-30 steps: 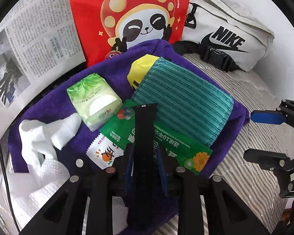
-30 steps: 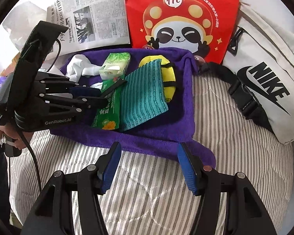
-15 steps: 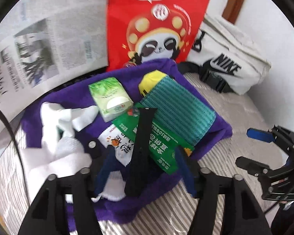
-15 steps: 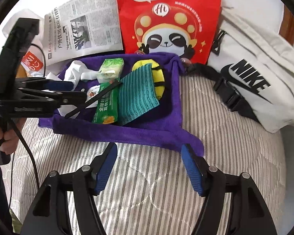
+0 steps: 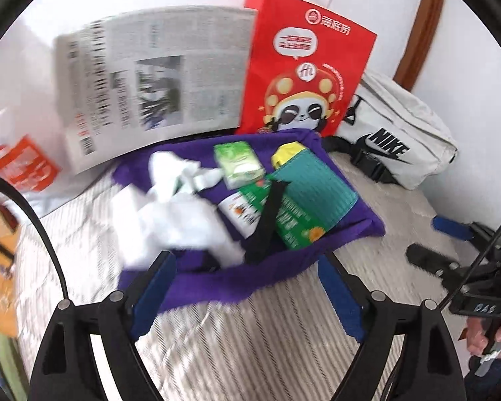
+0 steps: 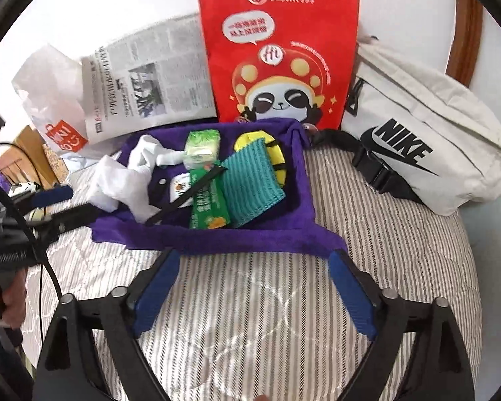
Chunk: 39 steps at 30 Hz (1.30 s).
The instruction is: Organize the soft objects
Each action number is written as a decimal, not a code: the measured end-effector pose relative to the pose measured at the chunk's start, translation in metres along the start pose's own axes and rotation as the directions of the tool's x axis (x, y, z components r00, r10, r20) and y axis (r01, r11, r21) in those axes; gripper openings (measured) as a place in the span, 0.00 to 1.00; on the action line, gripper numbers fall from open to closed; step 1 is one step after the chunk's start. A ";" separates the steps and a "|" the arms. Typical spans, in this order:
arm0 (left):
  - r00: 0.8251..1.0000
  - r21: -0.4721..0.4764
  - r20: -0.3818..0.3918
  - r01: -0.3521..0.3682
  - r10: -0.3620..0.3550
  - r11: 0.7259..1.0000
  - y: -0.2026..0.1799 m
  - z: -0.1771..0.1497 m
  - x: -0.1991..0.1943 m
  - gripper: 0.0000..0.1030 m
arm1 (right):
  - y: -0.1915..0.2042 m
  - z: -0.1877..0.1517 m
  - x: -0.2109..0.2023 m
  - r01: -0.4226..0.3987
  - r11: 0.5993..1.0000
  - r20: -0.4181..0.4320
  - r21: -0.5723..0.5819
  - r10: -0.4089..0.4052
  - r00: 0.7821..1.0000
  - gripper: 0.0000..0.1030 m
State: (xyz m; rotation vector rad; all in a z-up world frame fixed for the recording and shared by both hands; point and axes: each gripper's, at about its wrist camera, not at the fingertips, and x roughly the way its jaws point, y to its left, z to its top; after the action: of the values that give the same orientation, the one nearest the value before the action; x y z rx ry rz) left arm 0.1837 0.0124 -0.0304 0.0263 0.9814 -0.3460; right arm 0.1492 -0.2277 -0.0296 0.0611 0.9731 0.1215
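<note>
A purple towel point(image 6: 250, 237) lies on the striped bed and bears several items: a black strap point(image 6: 187, 197), a green packet point(image 6: 208, 204), a teal knit cloth point(image 6: 254, 183) over a yellow pouch point(image 6: 277, 153), a green tissue pack point(image 6: 202, 143) and white socks point(image 6: 140, 157). The strap point(image 5: 267, 220) lies across the packet point(image 5: 294, 220), free of any gripper. My left gripper point(image 5: 247, 290) is open and empty, just short of the towel's near edge point(image 5: 237, 284). My right gripper point(image 6: 254, 287) is open and empty, in front of the towel.
A red panda bag point(image 6: 280, 60) stands behind the towel. A white Nike waist bag point(image 6: 424, 143) lies at the right. A newspaper point(image 6: 150, 80) and a white plastic bag point(image 6: 53, 100) lean at the back left. The striped bedspread point(image 6: 267, 334) spreads in front.
My left gripper opened, let go of the black strap and drew back from the towel. The strap now lies on the green packet. My right gripper drew back slightly, still open.
</note>
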 end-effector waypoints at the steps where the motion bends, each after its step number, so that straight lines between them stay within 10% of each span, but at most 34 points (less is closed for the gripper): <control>1: 1.000 -0.009 0.001 -0.023 0.023 1.000 0.001 -0.004 -0.005 0.86 | 0.004 -0.001 -0.005 0.004 1.000 0.008 -0.002 -0.004 1.000 0.92; 8: 0.989 -0.053 0.024 -0.148 0.149 0.988 -0.008 -0.041 -0.039 0.89 | 0.024 -0.017 -0.027 0.035 0.999 0.009 -0.020 -0.035 0.999 0.97; 39: 0.975 -0.137 0.128 -0.165 0.183 0.977 -0.050 -0.117 -0.127 0.92 | 0.038 -0.084 -0.104 0.067 0.996 0.103 -0.052 -0.062 0.993 1.00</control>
State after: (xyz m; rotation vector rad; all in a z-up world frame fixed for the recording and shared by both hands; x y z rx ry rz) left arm 0.0101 0.0209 0.0146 -0.0256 0.8534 -0.1226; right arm 0.0186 -0.2040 0.0125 -0.0149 0.8685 0.0849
